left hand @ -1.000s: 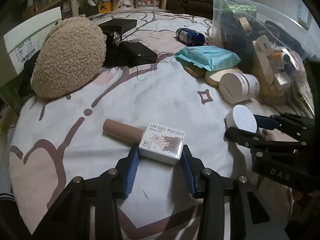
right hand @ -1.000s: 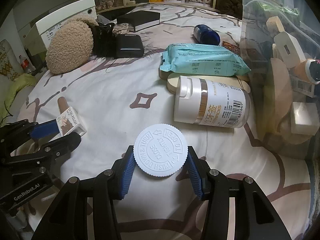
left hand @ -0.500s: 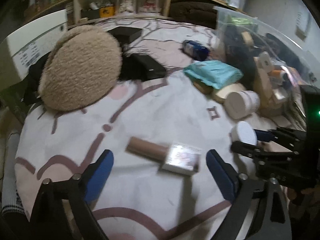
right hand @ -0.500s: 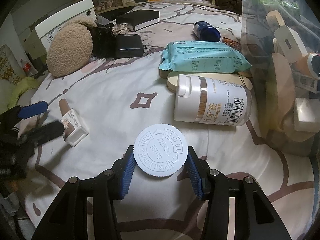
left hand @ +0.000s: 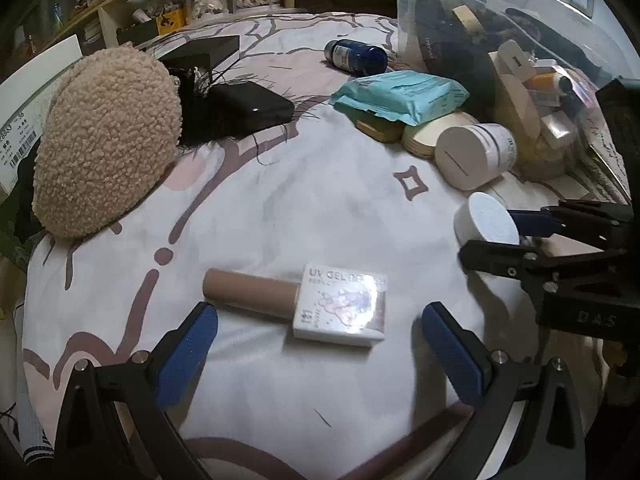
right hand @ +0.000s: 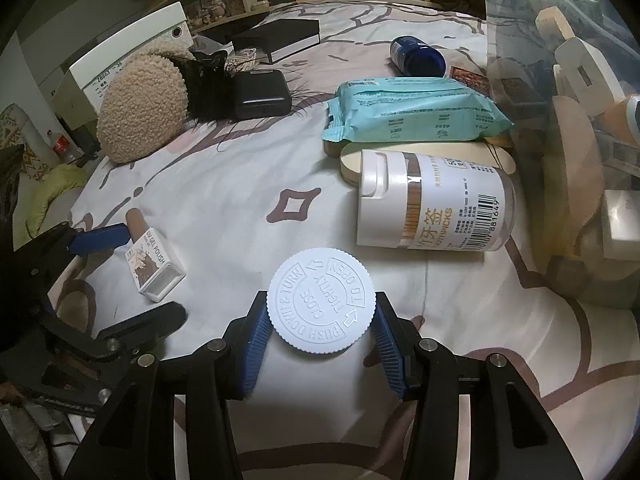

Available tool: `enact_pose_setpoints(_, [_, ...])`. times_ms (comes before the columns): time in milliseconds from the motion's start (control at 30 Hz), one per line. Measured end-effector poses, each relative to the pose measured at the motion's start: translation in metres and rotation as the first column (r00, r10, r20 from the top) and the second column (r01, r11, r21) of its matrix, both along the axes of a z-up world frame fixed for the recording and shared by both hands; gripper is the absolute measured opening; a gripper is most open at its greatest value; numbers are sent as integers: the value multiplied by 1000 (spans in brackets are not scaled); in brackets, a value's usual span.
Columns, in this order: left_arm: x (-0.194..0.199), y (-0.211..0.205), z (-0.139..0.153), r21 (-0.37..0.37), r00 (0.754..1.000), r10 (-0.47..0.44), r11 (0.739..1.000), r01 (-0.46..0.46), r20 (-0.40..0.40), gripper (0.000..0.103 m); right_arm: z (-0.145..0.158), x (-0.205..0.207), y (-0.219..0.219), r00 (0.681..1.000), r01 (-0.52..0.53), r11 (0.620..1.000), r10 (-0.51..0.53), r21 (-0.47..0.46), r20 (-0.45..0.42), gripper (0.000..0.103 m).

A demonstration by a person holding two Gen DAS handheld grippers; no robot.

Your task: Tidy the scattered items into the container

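Note:
A UV gel polish bottle with a tan cap lies flat on the patterned bedsheet. My left gripper straddles it with its jaws opening wide, and the blue pads do not touch it. The same bottle shows at the left of the right wrist view. My right gripper is shut on a white bottle with a ribbed child-proof cap, low over the sheet. The white bottle shows at the right of the left wrist view. The clear plastic container stands at the far right, holding several items.
A toothpick jar lies on its side next to a teal wipes pack, wooden discs and a blue bottle. A fuzzy beige hat, a black case and a black box sit at the far left.
My left gripper has let go of the gel polish bottle and spread its jaws wide; the bottle now lies loose on the sheet. The right gripper and its white bottle have stayed put.

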State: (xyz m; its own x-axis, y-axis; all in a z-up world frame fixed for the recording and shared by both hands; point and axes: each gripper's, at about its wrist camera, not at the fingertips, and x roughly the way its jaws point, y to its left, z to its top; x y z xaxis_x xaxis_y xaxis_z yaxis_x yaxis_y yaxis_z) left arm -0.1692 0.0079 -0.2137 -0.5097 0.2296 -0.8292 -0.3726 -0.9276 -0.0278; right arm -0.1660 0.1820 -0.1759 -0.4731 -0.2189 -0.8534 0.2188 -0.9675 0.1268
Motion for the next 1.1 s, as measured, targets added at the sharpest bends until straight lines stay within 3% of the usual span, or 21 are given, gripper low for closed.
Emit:
enact_pose_setpoints(167, [-1,-2,0,7,1000,6,1000,-6,0,102,0,-1,1,1000,4,1000,-4,-11,0,50])
enact_pose_setpoints(267, [-4,-8,3,20,999,35,999,-34,-9,87,1,-1,1,1000,3,1000,-3,-14,1,50])
enact_pose_setpoints(367, [-6,-13,6,49,999,46,998,-45,-1,86,1,-1,1,1000,3,1000,-3,-13,1,50])
enact_pose_setpoints(733, [4,-9,11,28,999,44,999,-44,-20,86,5,-1,2,1000,10,1000,-10,-14,-9,50])
enact_pose_setpoints(1100, [24,-21,36,129,995,83,989,-75,-51,86,22,7,2,998,5,1000,-6,-11,-56,50])
